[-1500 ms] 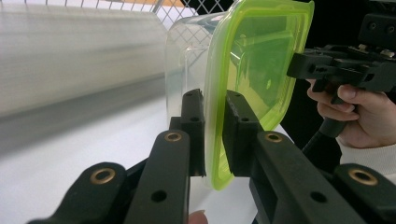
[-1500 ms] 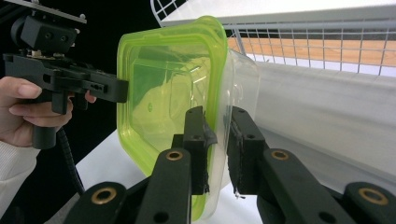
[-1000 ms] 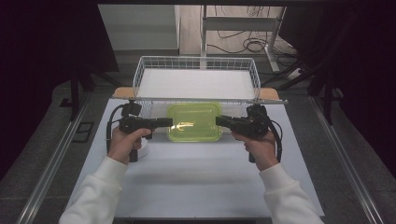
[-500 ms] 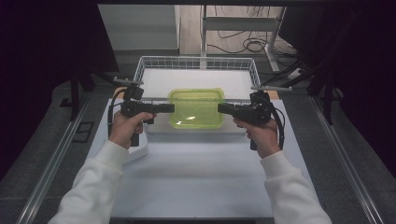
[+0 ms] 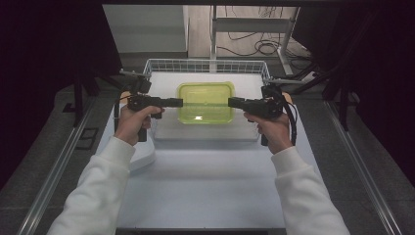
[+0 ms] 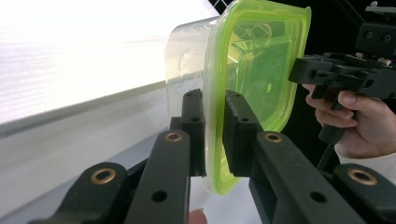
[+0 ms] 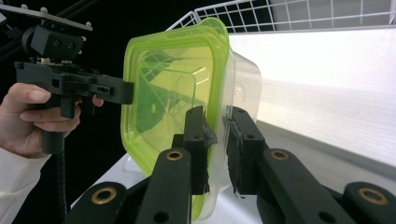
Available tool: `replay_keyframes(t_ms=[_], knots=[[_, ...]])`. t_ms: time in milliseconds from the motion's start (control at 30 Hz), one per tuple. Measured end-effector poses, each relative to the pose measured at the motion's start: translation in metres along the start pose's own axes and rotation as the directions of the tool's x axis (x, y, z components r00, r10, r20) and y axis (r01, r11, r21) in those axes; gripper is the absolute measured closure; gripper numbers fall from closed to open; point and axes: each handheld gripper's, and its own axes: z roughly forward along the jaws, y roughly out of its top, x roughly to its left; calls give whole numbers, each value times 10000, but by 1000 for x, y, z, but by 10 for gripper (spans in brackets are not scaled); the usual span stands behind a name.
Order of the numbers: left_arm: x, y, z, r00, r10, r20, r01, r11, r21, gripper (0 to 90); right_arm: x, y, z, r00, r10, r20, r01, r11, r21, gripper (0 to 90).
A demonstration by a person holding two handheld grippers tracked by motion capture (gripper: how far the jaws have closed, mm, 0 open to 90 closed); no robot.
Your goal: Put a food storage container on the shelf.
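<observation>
I've got the lidded container (image 5: pixel 205 102) up over the wire basket (image 5: pixel 161 64) | left gripper (image 6: pixel 214 133) and right gripper (image 7: pixel 217 140) each clamped on its green rim | looks light, empty, slick plastic: I'd pinch the stiff rim, opposite ends.

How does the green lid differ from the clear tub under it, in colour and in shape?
The translucent yellow-green plastic lid is tinted, while the clear plastic tub beneath it is colourless. The lid is a shallow, flat panel with a raised rim; the tub is deeper, with walls reaching away from the lid. Both are see-through with rounded corners, and each pair of tongs, left and right, clamps their joined edge.
</observation>
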Motion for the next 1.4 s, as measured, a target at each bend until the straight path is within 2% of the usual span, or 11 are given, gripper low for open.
replay_keyframes(t_ms=[533,800,1033,1233,1400], knots=[[11,28,11,10000,-97,1,97,9999,-80,802,-17,25,10,9998,202,87,-201,9998,-23,787],[11,44,14,10000,-50,-64,49,10000,-52,802,-25,38,12,9995,289,120,-288,9995,-101,788],[16,58,16,9996,-245,-146,243,9996,-159,802,-30,50,18,9990,418,169,-415,9990,-156,788],[25,62,24,9990,-421,-116,421,9991,36,802,-37,55,24,9971,684,337,-688,9976,108,789],[30,65,30,9976,-633,-269,640,9977,239,802,-47,56,30,9925,1162,388,-1174,9927,292,791]])
